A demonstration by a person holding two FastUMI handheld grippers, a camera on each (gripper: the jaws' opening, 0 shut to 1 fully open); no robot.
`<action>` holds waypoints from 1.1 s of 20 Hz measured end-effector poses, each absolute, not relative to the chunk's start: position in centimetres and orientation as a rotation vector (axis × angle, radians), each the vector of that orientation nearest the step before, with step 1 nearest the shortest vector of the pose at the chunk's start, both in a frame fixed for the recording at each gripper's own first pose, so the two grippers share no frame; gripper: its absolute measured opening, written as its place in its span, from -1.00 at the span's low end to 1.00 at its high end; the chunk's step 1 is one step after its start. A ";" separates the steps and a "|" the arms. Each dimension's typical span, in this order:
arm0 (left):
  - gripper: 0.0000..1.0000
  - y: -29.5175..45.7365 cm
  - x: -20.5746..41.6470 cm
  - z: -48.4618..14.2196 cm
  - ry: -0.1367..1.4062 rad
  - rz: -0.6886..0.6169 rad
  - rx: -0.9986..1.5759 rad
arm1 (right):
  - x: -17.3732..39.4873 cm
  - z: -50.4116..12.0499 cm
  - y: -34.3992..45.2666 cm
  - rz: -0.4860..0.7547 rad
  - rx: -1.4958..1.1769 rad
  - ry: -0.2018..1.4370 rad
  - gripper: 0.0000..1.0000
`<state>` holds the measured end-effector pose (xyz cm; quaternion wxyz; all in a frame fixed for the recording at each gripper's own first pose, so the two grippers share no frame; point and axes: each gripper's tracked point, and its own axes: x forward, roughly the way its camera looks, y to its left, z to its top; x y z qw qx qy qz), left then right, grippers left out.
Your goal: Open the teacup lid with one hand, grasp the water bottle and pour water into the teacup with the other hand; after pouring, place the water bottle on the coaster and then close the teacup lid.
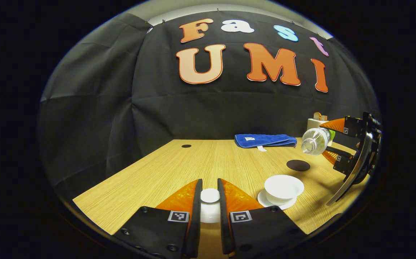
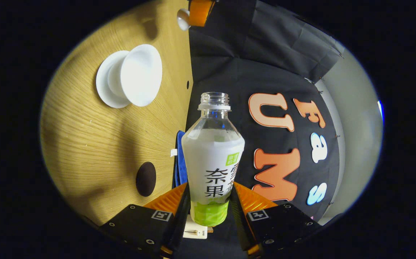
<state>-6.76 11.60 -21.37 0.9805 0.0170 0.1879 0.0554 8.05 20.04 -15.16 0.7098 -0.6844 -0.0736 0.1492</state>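
My left gripper point(image 1: 209, 185) is shut on the white teacup lid point(image 1: 209, 201), held just above the wooden table point(image 1: 164, 172) to the left of the cup. The open white teacup point(image 1: 283, 187) stands on its saucer point(image 1: 265, 199). Behind it lies the dark round coaster point(image 1: 298, 165). My right gripper point(image 2: 209, 190) is shut on the uncapped water bottle point(image 2: 213, 154), which is tipped on its side in the air. From the left gripper view, that bottle point(image 1: 314, 141) hangs beyond the coaster, mouth pointing left. No stream of water is visible. The teacup point(image 2: 136, 75) and coaster point(image 2: 145, 178) lie off to the bottle's side.
A folded blue towel point(image 1: 265, 140) lies at the back of the table near the cloth wall. A small white box point(image 1: 316, 123) stands behind the bottle. A cable hole point(image 1: 186, 146) sits at the far left of the tabletop.
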 end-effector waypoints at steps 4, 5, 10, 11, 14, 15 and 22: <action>-0.45 11.7 -7.0 -21.8 0.386 0.111 0.033 | 8.1 -15.6 20.6 0.335 -1.596 -0.208 0.23; -0.45 11.7 -7.1 -21.8 0.387 0.110 0.033 | 8.1 -15.5 20.7 0.333 -1.615 -0.221 0.23; -0.39 12.0 -7.5 -22.1 0.393 0.109 0.032 | 8.2 -14.9 21.1 0.314 -1.701 -0.293 0.31; -0.45 12.0 -7.5 -22.0 0.395 0.108 0.032 | 8.3 -14.7 21.2 0.308 -1.715 -0.307 0.23; -0.45 12.2 -7.8 -21.9 0.392 0.107 0.029 | 8.9 -13.9 21.4 0.295 -1.742 -0.338 0.23; -0.45 12.3 -7.8 -21.9 0.391 0.107 0.029 | 9.1 -13.7 21.3 0.288 -1.751 -0.350 0.23; -0.51 12.3 -7.9 -21.7 0.385 0.100 0.031 | 9.1 -12.0 22.2 0.261 -1.847 -0.444 0.23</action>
